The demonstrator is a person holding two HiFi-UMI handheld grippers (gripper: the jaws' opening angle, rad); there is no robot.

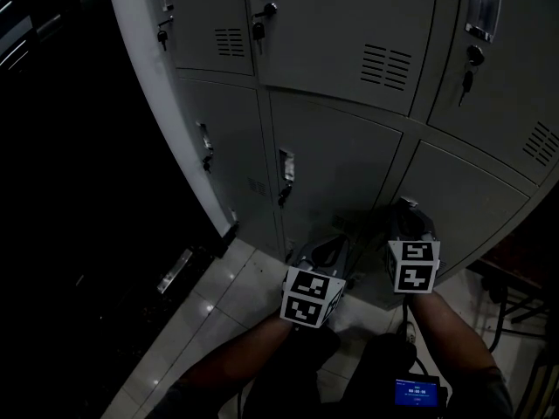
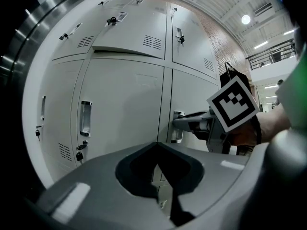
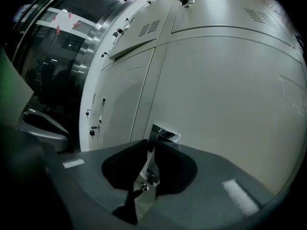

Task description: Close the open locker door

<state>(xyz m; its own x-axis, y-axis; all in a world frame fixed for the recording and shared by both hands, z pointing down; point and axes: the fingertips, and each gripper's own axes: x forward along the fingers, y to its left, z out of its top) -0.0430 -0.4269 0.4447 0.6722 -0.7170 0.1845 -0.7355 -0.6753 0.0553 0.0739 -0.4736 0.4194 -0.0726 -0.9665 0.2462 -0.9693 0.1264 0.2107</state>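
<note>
Grey lockers (image 1: 349,147) fill the head view. My right gripper (image 1: 407,208) is at the chrome recessed handle (image 3: 163,134) of a lower locker door (image 1: 476,208). The handle's metal edge runs between its jaws, which are shut on it. In the left gripper view its tips (image 2: 178,122) meet that handle (image 2: 177,137). The door looks nearly flush with its neighbours. My left gripper (image 1: 336,241) hangs just left of the right one, in front of the middle lower door (image 2: 124,104), shut with nothing in it.
Neighbouring doors carry handles (image 1: 286,168) and keys in locks (image 1: 258,30). An upper door (image 2: 129,32) shows a shadow line under its lower edge. A dark curved glass wall (image 1: 79,190) stands left. Pale floor tiles (image 1: 218,299) lie below. A blue-lit screen (image 1: 417,392) hangs at my body.
</note>
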